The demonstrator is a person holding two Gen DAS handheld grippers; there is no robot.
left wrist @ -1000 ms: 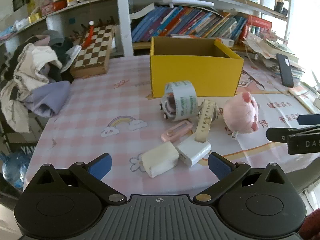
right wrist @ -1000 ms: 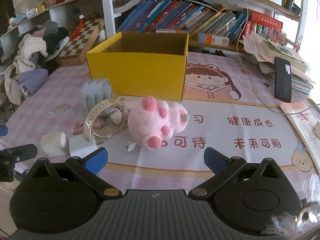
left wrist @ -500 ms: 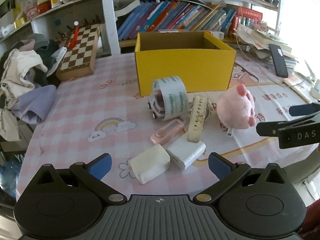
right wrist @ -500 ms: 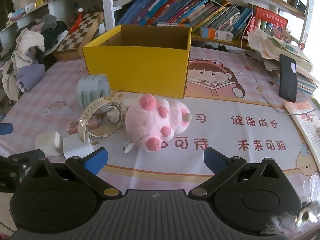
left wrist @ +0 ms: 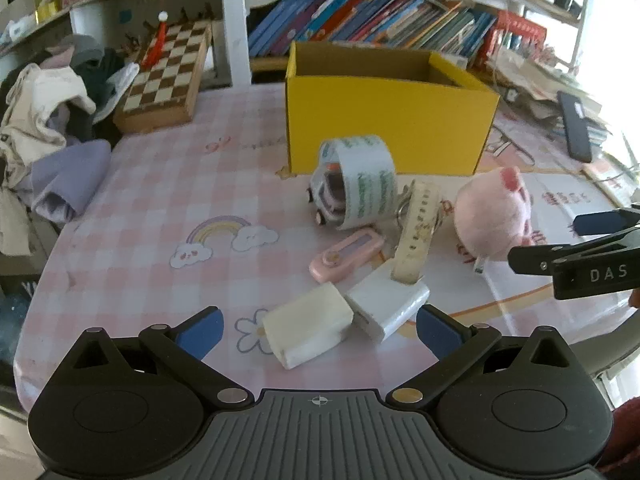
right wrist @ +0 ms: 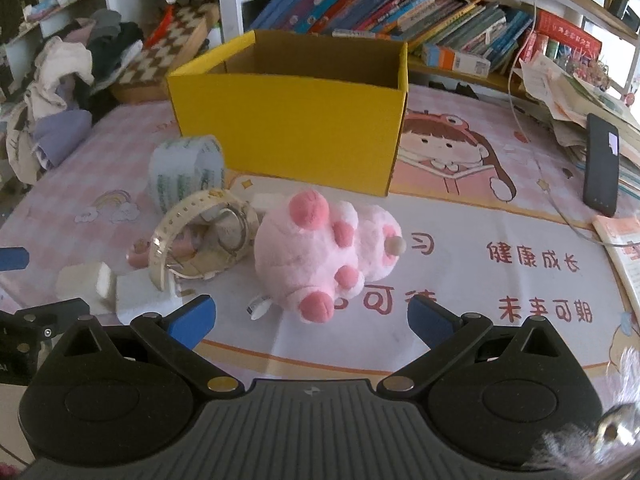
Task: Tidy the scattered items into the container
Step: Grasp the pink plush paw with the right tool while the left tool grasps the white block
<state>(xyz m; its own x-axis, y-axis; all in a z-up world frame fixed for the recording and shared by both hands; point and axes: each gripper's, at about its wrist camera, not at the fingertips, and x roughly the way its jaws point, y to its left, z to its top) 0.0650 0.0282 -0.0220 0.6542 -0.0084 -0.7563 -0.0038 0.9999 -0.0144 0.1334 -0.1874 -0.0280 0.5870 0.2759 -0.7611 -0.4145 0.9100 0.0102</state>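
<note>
**Both grippers hanging wide open over the clutter, box waiting behind**

The left gripper [left wrist: 319, 327] is hanging low over the near edge of the table, its blue-tipped fingers [left wrist: 200, 330] spread wide and gripping nothing. Two white blocks are lying just ahead of it, between the tips: a cream block [left wrist: 307, 330] and a white charger-like block [left wrist: 387, 309], touching each other at a corner. The right gripper [right wrist: 311, 318] is likewise standing fully open and empty, and the pink plush pig [right wrist: 326, 254] is lying on its side just beyond the gap between its fingers, feet toward the camera.

A little farther in, a pink flat case [left wrist: 346, 255] is lying beside the white block, and a cream wristwatch [left wrist: 416, 232] is standing on its edge with the strap end resting on that block. In the right wrist view the watch [right wrist: 200, 236] is sitting just left of the pig. Behind these, a roll of printed tape [left wrist: 358, 178] is standing on its rim, and something small, too hidden to name, is sitting inside its core.

Beyond the tape, the yellow cardboard box [left wrist: 388, 128] is sitting open-topped on the pink checked tablecloth [left wrist: 160, 208]; what shows of its inside looks bare. A chessboard [left wrist: 166, 80] and a heap of clothes [left wrist: 44, 120] are lying far left, a black phone [right wrist: 601, 168] far right on a stack of papers, and shelves of books [left wrist: 380, 20] are filling the back.
</note>
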